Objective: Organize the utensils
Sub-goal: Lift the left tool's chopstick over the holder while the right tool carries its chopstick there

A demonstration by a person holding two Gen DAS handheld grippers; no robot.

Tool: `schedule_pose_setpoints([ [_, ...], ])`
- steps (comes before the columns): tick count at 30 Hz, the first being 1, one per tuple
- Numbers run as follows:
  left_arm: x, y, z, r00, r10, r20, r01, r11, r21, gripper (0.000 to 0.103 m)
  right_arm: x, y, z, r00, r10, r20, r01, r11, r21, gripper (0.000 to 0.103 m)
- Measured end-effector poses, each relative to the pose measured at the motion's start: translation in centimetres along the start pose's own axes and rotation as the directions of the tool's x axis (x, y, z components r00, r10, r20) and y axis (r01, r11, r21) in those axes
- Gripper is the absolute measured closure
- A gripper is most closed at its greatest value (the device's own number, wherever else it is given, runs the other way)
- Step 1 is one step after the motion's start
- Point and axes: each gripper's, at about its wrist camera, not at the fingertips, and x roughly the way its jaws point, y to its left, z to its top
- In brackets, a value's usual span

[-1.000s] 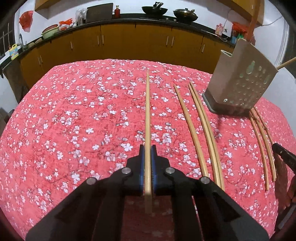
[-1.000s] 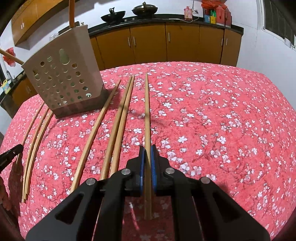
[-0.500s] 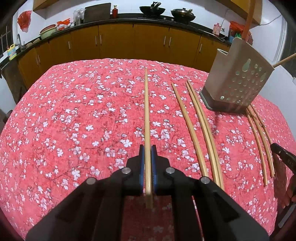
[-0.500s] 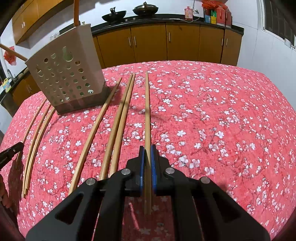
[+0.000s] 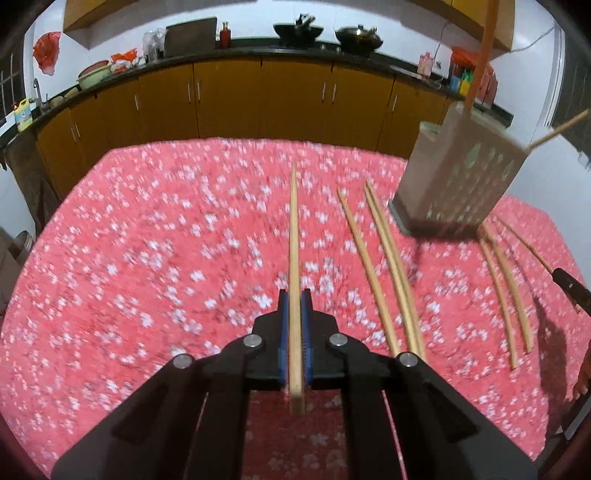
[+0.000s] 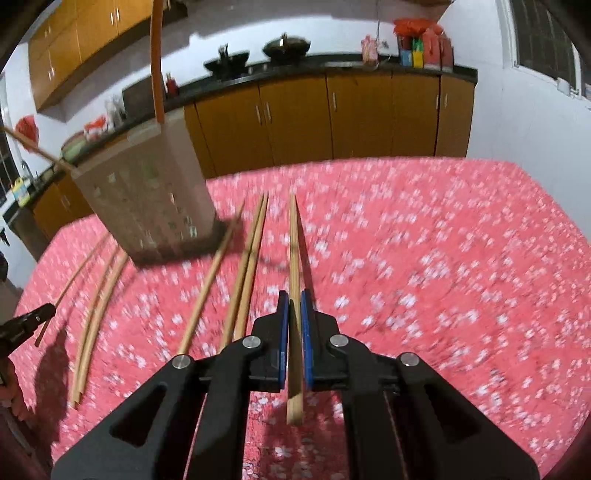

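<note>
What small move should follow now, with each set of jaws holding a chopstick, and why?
Probably carry both toward the perforated holder and tip them in. The left gripper and right gripper are each shut on a chopstick, and the holder already has utensils standing in it, while other chopsticks lie on the tablecloth.

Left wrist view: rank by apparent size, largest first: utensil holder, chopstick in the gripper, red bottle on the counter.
1. utensil holder, the biggest area.
2. held chopstick, longest but thin; it is nearest the camera, so its rank against the holder is unsure.
3. red bottle, smallest, and also farthest away.
</note>
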Motion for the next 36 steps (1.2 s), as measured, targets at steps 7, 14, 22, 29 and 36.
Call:
schedule_pose_setpoints([
  [7, -4.4, 0.4, 2.3, 0.994, -0.013, 0.11, 0.013, 1.0, 0.001, 0.095, -3.0, -0.3, 1.9, 0.996, 0.006, 0.093, -0.006, 1.0, 0.006, 0.096],
  [14, -7.1, 0.0, 3.8, 0.982, -0.028, 0.185, 0.028, 1.0, 0.002, 0.095, -4.3, 0.1, 2.9, 0.989, 0.013, 0.15, -0.014, 1.0, 0.002, 0.096],
  [22, -9.1, -0.4, 4.7, 0.969, -0.045, 0.244, 0.043, 0.999, 0.01, 0.095, -5.6, 0.4, 3.8, 0.98, 0.021, 0.197, -0.021, 1.0, -0.005, 0.096],
  [29, -10.2, -0.8, 5.4, 0.96, -0.059, 0.275, 0.055, 0.998, 0.023, 0.095, -6.1, 1.0, 4.4, 0.975, 0.033, 0.22, -0.029, 0.999, -0.02, 0.096],
  [36, -13.0, -2.0, 6.1, 0.941, -0.139, 0.309, 0.125, 0.99, 0.065, 0.095, -8.7, 1.5, 6.1, 0.958, 0.096, 0.27, -0.092, 0.995, -0.026, 0.096],
])
